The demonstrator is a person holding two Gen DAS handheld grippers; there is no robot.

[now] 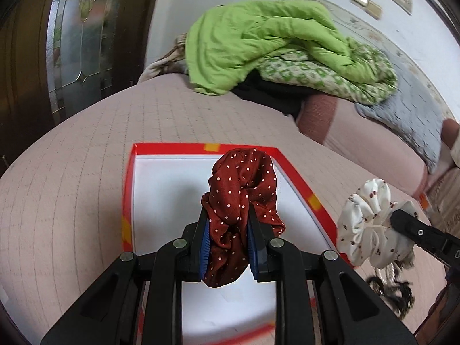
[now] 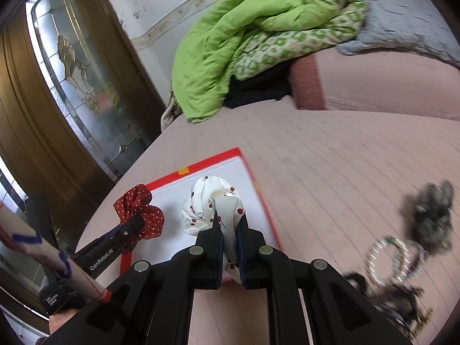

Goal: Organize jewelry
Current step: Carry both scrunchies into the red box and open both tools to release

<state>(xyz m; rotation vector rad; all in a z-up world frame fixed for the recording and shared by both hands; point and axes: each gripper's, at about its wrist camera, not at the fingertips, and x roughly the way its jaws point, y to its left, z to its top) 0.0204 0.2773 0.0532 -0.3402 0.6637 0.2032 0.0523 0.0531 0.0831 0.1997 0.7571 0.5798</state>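
Note:
My left gripper (image 1: pixel 228 215) is shut on a dark red scrunchie with white dots (image 1: pixel 241 184), held above the white inside of a red-rimmed box (image 1: pixel 128 189). The right gripper (image 2: pixel 230 218) is shut on a white scrunchie with cherry print (image 2: pixel 207 201), over the right part of the same box (image 2: pixel 201 164). The left wrist view shows the white scrunchie (image 1: pixel 365 224) just past the box's right rim. From the right wrist view the red scrunchie (image 2: pixel 138 215) hangs at the box's left edge. Nothing lies in the visible part of the box.
The box rests on a pink quilted bed (image 1: pixel 72 172). A blurred pile of dark hair ties and a bead bracelet (image 2: pixel 388 261) lies to the right. A green quilt (image 1: pixel 258 43) is heaped at the back. A glass-panelled wooden door (image 2: pixel 72 72) stands to the left.

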